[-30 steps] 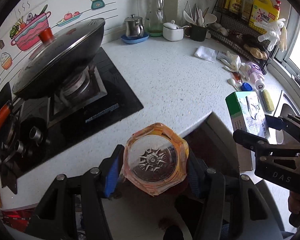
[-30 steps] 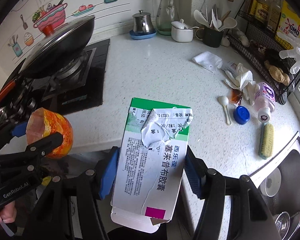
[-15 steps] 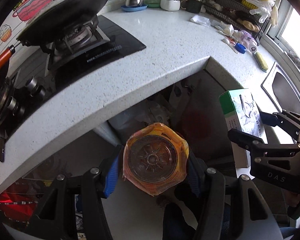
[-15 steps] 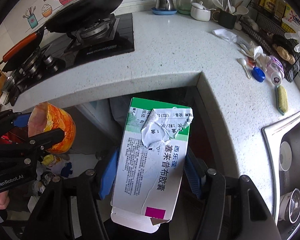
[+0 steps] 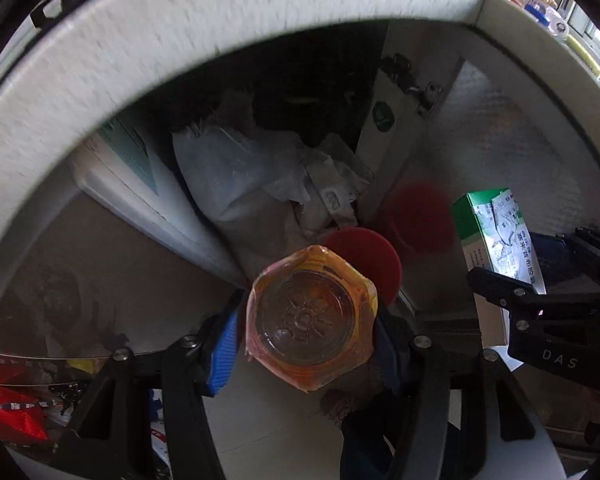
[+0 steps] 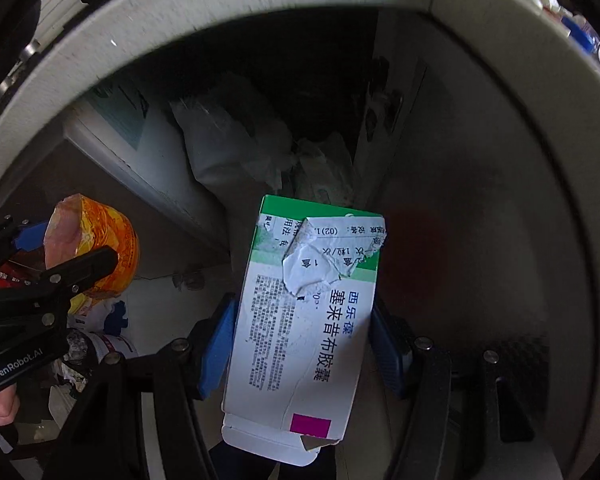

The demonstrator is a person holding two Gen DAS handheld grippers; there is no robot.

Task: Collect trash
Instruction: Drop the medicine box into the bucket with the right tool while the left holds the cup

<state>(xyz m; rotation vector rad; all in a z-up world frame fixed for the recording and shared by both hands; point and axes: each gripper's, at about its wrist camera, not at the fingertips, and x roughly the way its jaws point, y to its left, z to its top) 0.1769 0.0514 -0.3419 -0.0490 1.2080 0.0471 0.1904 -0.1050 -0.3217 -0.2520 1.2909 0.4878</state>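
Left gripper (image 5: 306,320) clamps an orange-wrapped jar (image 5: 311,318); right gripper (image 6: 302,338) grips a torn medicine box (image 6: 304,320), both below the bench (image 5: 140,52) edge.

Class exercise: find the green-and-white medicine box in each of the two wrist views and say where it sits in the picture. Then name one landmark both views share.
Left wrist view: the medicine box is at the right edge, held in the right gripper.
Right wrist view: the medicine box fills the lower centre, clamped between the blue pads.
Shared landmark: the white plastic bag under the counter.
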